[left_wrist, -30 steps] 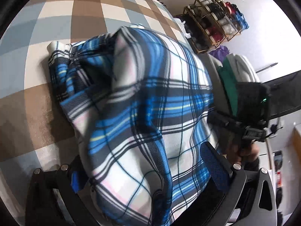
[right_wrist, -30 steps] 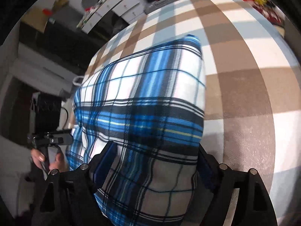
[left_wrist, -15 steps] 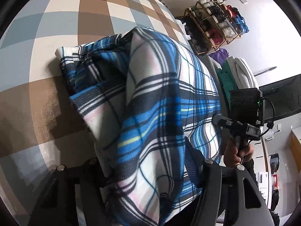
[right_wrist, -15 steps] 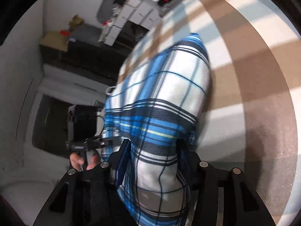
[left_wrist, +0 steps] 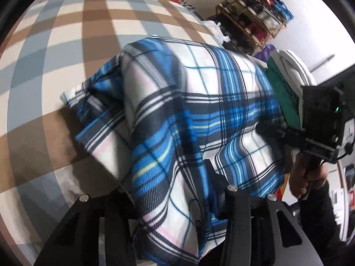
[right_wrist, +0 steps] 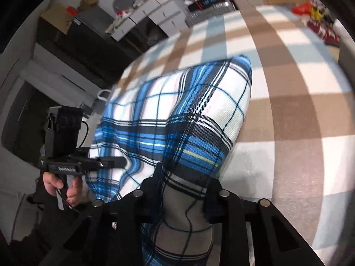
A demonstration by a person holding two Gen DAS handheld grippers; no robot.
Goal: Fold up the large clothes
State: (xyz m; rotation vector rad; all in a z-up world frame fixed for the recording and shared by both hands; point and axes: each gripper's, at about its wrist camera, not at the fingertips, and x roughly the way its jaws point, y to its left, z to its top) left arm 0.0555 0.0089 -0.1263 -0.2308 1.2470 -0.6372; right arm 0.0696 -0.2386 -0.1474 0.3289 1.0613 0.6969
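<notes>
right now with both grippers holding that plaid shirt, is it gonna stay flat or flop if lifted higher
Probably flop: the plaid shirt already sags and bunches between the left gripper and right gripper. It looks light, and its loose layers would likely slide and unfold over the checked tablecloth.

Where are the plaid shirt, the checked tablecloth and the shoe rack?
plaid shirt (left_wrist: 195,102): left wrist view, on its raised top fold.
checked tablecloth (right_wrist: 295,115): right wrist view, on a bare brown square.
shoe rack (left_wrist: 255,11): left wrist view, on its shelves.
</notes>
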